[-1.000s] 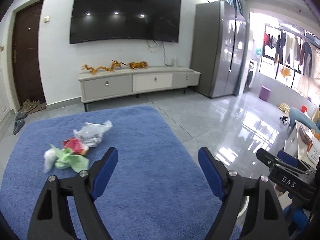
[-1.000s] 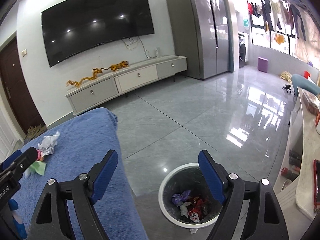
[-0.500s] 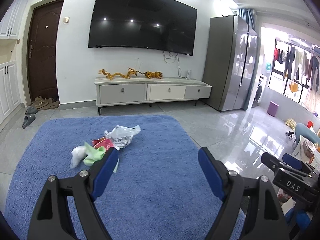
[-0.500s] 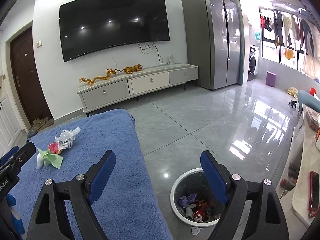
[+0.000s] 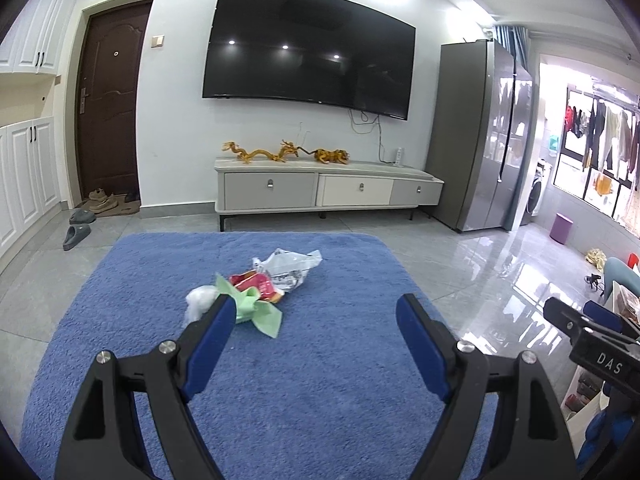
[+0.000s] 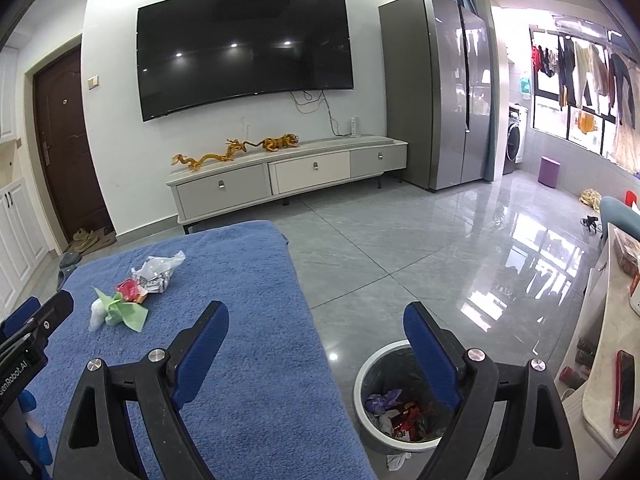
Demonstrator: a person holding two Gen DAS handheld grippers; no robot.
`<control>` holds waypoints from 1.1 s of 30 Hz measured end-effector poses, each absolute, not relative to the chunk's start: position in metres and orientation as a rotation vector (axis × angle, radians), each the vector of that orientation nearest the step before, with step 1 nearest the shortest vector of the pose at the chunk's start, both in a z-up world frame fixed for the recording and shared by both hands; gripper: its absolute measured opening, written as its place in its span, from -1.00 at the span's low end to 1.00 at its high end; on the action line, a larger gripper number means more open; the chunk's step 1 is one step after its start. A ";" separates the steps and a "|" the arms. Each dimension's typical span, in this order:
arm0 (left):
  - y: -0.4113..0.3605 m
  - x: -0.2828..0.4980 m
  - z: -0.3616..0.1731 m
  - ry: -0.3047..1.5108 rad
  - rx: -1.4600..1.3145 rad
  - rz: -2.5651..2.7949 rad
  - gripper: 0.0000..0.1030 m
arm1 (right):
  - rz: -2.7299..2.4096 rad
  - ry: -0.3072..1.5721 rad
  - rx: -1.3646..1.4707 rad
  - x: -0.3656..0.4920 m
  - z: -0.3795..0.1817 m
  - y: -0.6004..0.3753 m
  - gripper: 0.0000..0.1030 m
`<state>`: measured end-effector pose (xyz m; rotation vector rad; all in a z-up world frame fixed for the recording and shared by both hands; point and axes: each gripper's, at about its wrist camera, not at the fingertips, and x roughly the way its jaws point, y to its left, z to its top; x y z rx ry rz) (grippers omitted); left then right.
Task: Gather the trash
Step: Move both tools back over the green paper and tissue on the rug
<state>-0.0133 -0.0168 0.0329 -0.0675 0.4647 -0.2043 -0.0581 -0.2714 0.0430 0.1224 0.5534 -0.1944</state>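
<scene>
The pile of trash [image 5: 256, 288] lies near the middle of the blue cloth [image 5: 320, 380], just past the left gripper [image 5: 316, 320], which is nearer. Its fingers are spread and hold nothing. The right gripper [image 6: 316, 336] has just been opening, empty, above the bin [image 6: 372, 364] beside the cloth's right edge.

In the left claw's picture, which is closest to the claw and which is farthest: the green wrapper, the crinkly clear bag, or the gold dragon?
1. Green wrapper, beside the left claw's left finger.
2. Crinkly clear bag, farther up the blue cloth.
3. Gold dragon, on the TV cabinet at the wall.
</scene>
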 end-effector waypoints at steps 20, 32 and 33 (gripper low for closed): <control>-0.012 -0.019 0.026 0.483 -0.067 -0.183 0.59 | -0.165 0.567 0.116 -0.063 0.034 -0.260 0.77; -0.016 -0.019 0.020 0.508 -0.055 -0.158 0.59 | -0.157 0.577 0.131 -0.068 0.028 -0.269 0.77; -0.017 -0.019 0.019 0.511 -0.057 -0.155 0.59 | -0.155 0.579 0.131 -0.069 0.027 -0.270 0.77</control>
